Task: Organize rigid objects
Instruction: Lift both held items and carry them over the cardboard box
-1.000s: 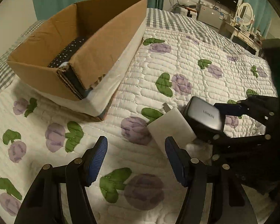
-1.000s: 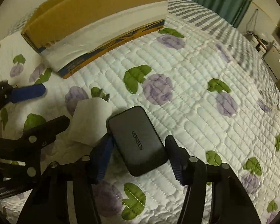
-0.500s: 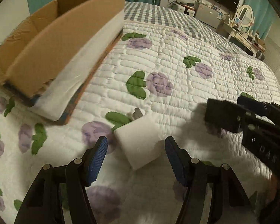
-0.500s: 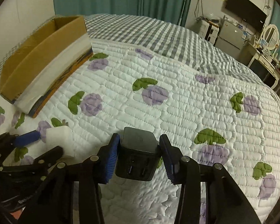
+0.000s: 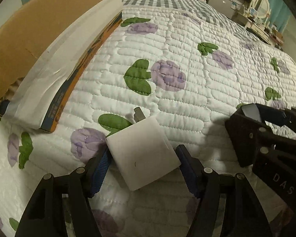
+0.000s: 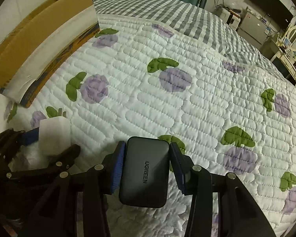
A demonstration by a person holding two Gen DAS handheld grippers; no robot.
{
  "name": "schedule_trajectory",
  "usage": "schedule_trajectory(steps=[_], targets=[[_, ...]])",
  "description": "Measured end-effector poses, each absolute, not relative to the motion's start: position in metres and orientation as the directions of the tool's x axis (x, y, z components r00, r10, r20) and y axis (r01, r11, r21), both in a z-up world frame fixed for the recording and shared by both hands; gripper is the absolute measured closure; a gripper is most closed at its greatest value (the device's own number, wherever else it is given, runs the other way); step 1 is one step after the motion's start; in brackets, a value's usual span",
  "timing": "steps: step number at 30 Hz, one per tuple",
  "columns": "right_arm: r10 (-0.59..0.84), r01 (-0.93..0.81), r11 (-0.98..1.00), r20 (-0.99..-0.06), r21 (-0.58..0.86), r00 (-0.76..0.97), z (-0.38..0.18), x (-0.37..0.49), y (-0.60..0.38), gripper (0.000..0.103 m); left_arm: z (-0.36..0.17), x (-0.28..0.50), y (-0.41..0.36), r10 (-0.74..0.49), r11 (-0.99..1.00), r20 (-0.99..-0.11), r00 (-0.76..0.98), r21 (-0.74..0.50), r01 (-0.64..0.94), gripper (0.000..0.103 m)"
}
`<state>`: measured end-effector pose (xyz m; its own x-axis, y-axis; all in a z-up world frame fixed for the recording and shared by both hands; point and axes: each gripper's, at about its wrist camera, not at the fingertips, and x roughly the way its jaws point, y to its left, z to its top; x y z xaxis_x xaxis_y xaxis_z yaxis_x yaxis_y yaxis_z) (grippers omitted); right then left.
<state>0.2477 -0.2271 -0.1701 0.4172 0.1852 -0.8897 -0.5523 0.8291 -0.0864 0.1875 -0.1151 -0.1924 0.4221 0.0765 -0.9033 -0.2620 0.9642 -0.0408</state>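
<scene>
My right gripper (image 6: 147,166) is shut on a dark grey UGREEN charger (image 6: 145,169) and holds it above the quilt; it also shows at the right of the left wrist view (image 5: 266,136). A white square charger (image 5: 143,154) with metal prongs lies on the quilt between the fingers of my left gripper (image 5: 143,168), whose jaws stand around it, close to its sides. The white charger (image 6: 54,134) also shows at the lower left of the right wrist view. A cardboard box (image 5: 39,33) sits at the far left of the bed.
The bed carries a white quilt (image 6: 187,98) with purple flowers and green leaves. A grey checked blanket (image 6: 157,11) lies at its far end. Furniture, a TV and a mirror (image 6: 294,37) stand beyond the bed at the right.
My right gripper closed on the dark charger and lifted it off the quilt. My left gripper moved forward until the white charger lay between its fingers, which narrowed.
</scene>
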Motion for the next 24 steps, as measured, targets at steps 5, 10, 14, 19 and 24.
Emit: schedule_trajectory(steps=[5,10,14,19,24], targets=[[0.185,-0.553,0.827,-0.880,-0.101,0.437,-0.170,0.244,-0.228,0.060,-0.188,0.180,-0.113,0.032,0.977,-0.897,0.440,-0.066,-0.205,0.038],[0.178,-0.556,0.818,-0.853,-0.148,0.490,-0.161,0.230,-0.224,0.060,-0.178,0.166,-0.109,-0.013,0.983,-0.898,0.440,-0.093,-0.159,0.041],[0.174,-0.537,0.824,-0.823,-0.179,0.541,-0.145,0.218,-0.225,0.061,-0.165,0.154,-0.107,-0.031,0.987,-0.885,0.465,-0.101,-0.127,0.045],[0.173,-0.485,0.860,-0.807,-0.155,0.565,-0.129,0.212,-0.233,0.062,-0.146,0.146,-0.107,-0.055,0.993,-0.864,0.500,-0.102,-0.067,0.049],[0.171,-0.450,0.882,-0.797,-0.137,0.579,-0.113,0.200,-0.237,0.062,-0.146,0.142,-0.101,-0.082,0.991,-0.865,0.495,-0.124,-0.052,0.050]])
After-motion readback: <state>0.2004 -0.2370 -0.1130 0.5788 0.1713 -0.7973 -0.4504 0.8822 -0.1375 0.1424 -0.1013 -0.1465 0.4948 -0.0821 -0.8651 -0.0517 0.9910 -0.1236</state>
